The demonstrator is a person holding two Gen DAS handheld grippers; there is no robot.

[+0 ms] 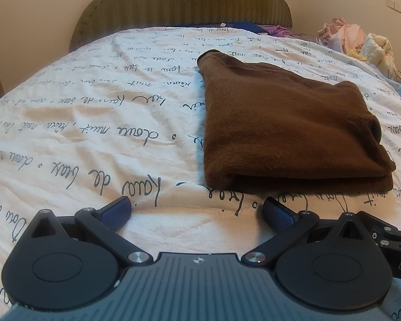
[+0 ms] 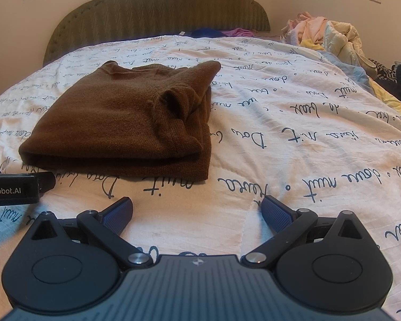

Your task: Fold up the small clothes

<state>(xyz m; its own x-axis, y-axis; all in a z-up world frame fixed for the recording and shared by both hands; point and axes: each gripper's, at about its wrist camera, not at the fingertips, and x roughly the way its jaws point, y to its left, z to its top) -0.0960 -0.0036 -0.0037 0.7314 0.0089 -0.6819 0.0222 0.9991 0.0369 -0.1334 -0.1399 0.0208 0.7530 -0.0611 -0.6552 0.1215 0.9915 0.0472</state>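
Note:
A brown knitted garment (image 1: 286, 128) lies folded in a flat stack on the white bedspread with script writing (image 1: 93, 123). It also shows in the right wrist view (image 2: 125, 117), with a sleeve cuff lying on top at its right side. My left gripper (image 1: 197, 211) is open and empty, just short of the garment's near edge and to its left. My right gripper (image 2: 197, 211) is open and empty, near the garment's front right corner and apart from it. The left gripper's body (image 2: 13, 187) shows at the left edge of the right wrist view.
A green padded headboard (image 1: 184, 2) stands at the far end of the bed. A pile of loose pale clothes (image 2: 323, 32) lies at the far right. Blue and purple garments (image 2: 219, 32) lie by the headboard. Dark clothes (image 2: 398, 83) lie at the right edge.

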